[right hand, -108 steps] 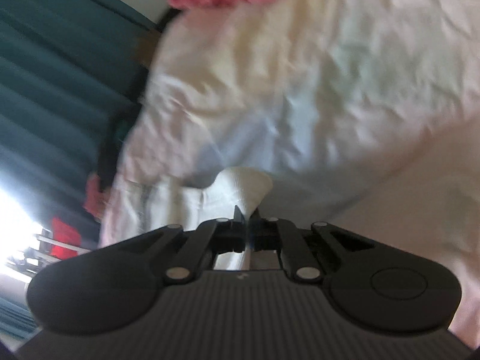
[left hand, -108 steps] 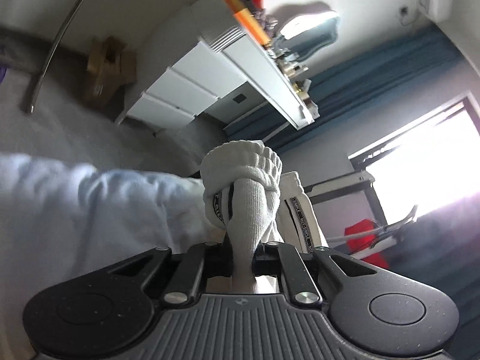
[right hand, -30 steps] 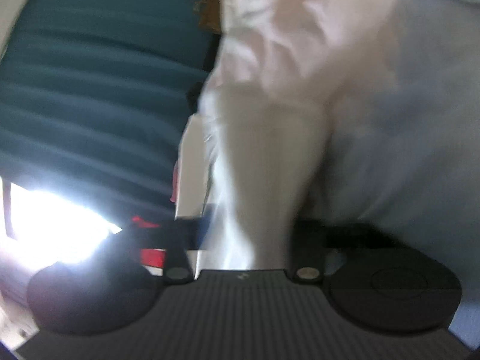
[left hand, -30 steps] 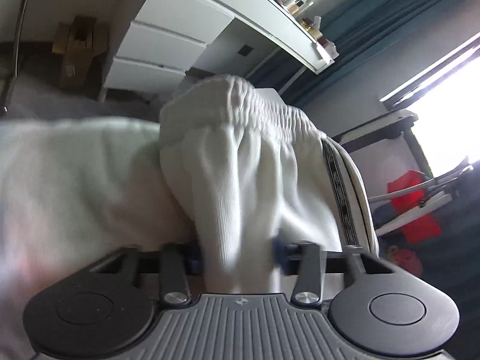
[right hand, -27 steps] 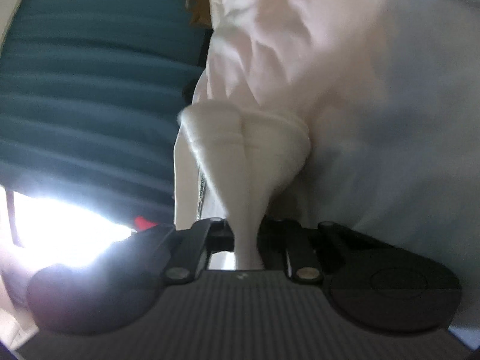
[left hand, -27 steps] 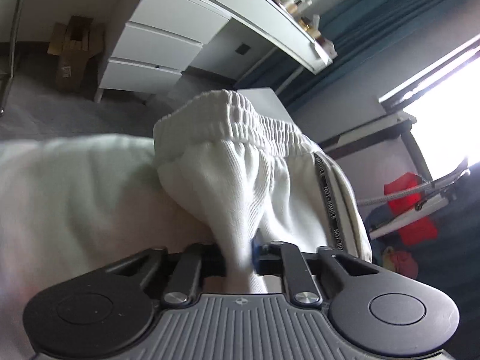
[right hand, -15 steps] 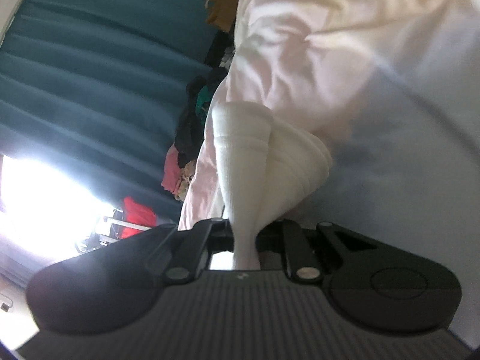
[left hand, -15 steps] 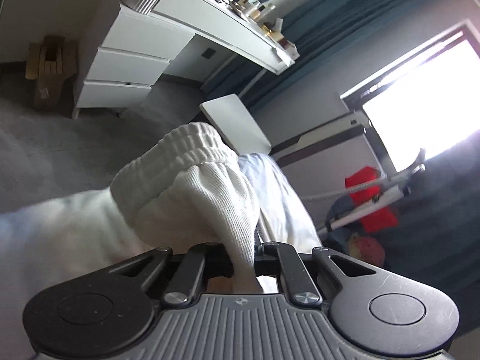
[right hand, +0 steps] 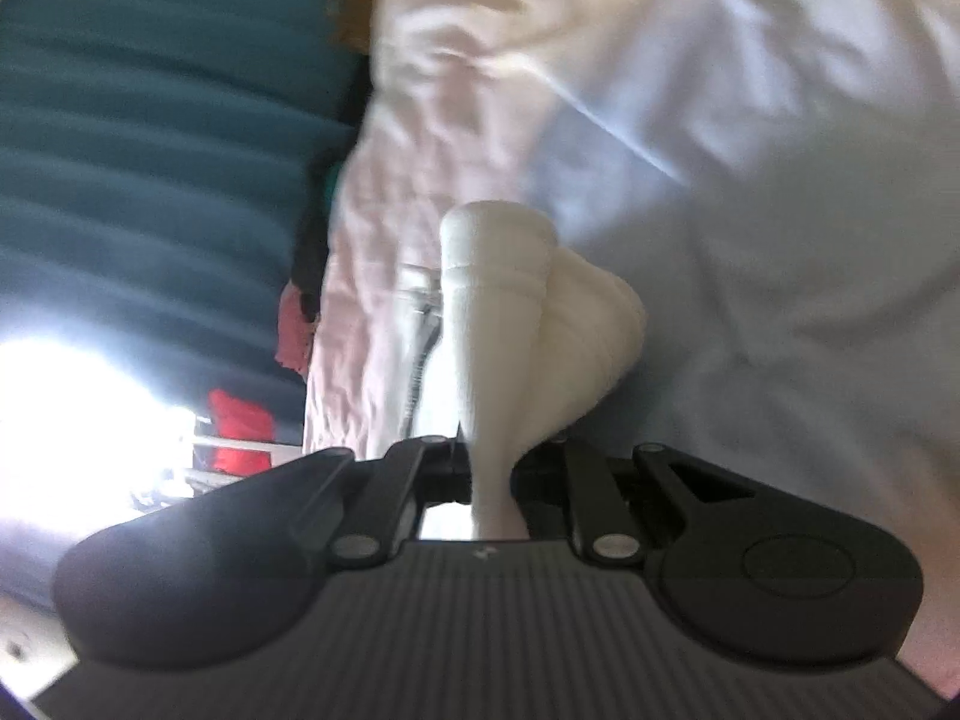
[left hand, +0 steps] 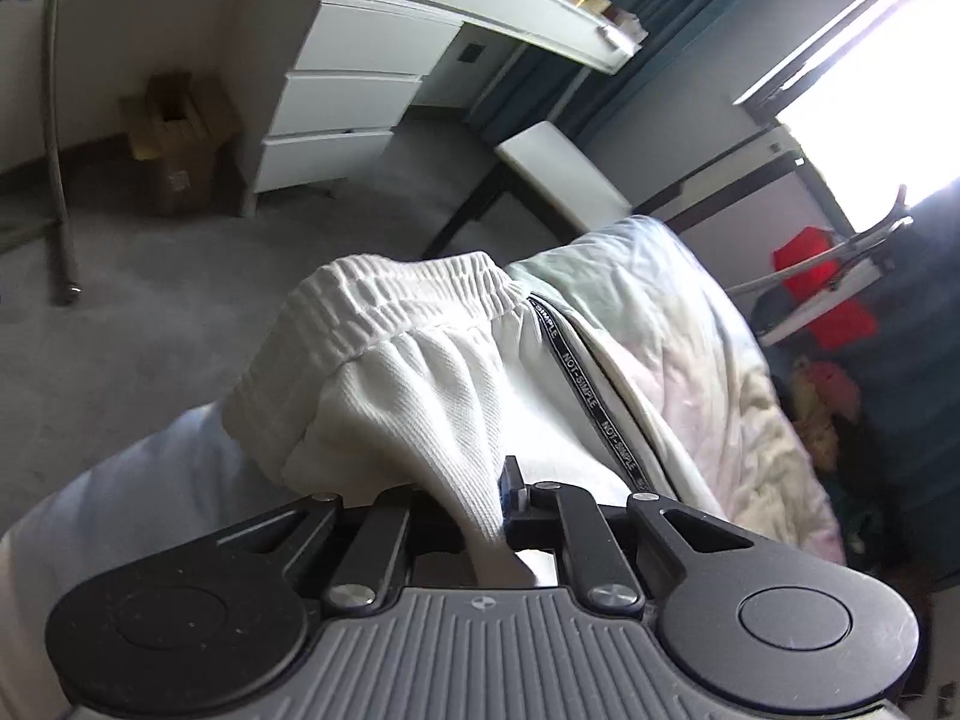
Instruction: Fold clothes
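Observation:
White ribbed shorts [left hand: 420,372] with an elastic waistband and a black lettered side stripe [left hand: 591,396] hang over the bed's pale sheet [left hand: 690,324]. My left gripper [left hand: 489,498] is shut on a fold of the shorts just below the waistband. In the right wrist view, my right gripper [right hand: 489,462] is shut on another bunched part of the same shorts [right hand: 510,312], held above the sheet [right hand: 750,150]. The fingertips of both grippers are hidden by the cloth.
A white desk with drawers [left hand: 348,96] and a white stool [left hand: 558,174] stand on the grey carpet beyond the bed. A cardboard box [left hand: 174,144] sits by the wall. Teal curtains [right hand: 150,150], a bright window and red items [left hand: 822,288] lie to the side.
Both grippers stay shut on the shorts. The left one has swung so the waistband spreads out and the side stripe shows again. The right view has shifted closer over the sheet.

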A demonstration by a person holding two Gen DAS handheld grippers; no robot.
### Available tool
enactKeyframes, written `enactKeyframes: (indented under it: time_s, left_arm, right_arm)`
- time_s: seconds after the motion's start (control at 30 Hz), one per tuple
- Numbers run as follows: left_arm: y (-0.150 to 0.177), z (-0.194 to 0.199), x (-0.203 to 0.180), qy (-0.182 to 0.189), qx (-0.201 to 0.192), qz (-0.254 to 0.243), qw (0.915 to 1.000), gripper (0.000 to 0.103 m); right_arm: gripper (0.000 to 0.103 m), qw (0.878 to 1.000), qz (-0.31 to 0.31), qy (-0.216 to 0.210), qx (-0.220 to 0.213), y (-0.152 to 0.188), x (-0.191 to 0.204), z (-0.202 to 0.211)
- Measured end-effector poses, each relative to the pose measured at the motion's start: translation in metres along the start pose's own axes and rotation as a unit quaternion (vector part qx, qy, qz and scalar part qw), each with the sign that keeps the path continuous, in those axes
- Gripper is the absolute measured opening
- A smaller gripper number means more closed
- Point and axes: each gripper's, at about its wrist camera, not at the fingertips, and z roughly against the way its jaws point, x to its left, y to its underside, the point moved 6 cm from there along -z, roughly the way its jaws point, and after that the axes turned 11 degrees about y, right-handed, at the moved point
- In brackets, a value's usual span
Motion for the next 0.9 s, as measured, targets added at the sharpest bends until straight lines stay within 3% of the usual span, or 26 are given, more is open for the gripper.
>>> enactKeyframes:
  time_s: [0.07, 0.13, 0.17, 0.23, 0.27, 0.3, 0.4, 0.47, 0.73, 0.9]
  left_arm:
    - [0.004, 0.007, 0.0, -0.003, 0.013, -0.028, 0.9995, 0.017]
    - [0.007, 0.018, -0.001, -0.004, 0.02, -0.052, 0.9985, 0.022]
    - [0.01, 0.024, -0.003, 0.002, 0.021, -0.06, 0.998, 0.035]
    - [0.016, 0.033, -0.011, 0.008, 0.032, -0.084, 0.9959, 0.051]
    - [0.018, 0.037, -0.016, 0.005, 0.035, -0.098, 0.9945, 0.052]
    - [0.021, 0.04, -0.022, -0.001, 0.036, -0.114, 0.9928, 0.053]
    - [0.04, 0.035, -0.05, 0.001, 0.032, -0.149, 0.9883, 0.064]
    - [0.059, 0.025, -0.074, 0.012, 0.026, -0.168, 0.9854, 0.071]
    - [0.133, -0.014, -0.169, 0.054, 0.001, -0.24, 0.9693, 0.082]
    - [0.184, -0.045, -0.228, 0.078, -0.006, -0.287, 0.9548, 0.083]
  right_arm:
    - [0.012, 0.999, -0.026, -0.016, 0.021, -0.003, -0.007, -0.003]
    - [0.013, 0.999, -0.012, -0.025, 0.032, -0.003, -0.005, -0.003]
    - [0.013, 0.999, -0.01, -0.032, 0.038, -0.003, -0.004, -0.004]
    - [0.014, 0.997, -0.012, -0.052, 0.051, -0.003, -0.001, -0.005]
    - [0.015, 0.997, -0.018, -0.058, 0.057, -0.003, -0.002, -0.007]
    - [0.023, 0.996, -0.03, -0.062, 0.062, -0.003, -0.003, -0.01]
    - [0.06, 0.992, -0.067, -0.08, 0.073, 0.0, -0.007, -0.017]
    - [0.063, 0.991, -0.067, -0.092, 0.064, 0.0, -0.003, -0.02]
    - [0.063, 0.992, -0.033, -0.118, 0.026, -0.002, 0.008, -0.027]
    - [0.063, 0.991, 0.016, -0.127, 0.046, 0.003, 0.021, -0.034]
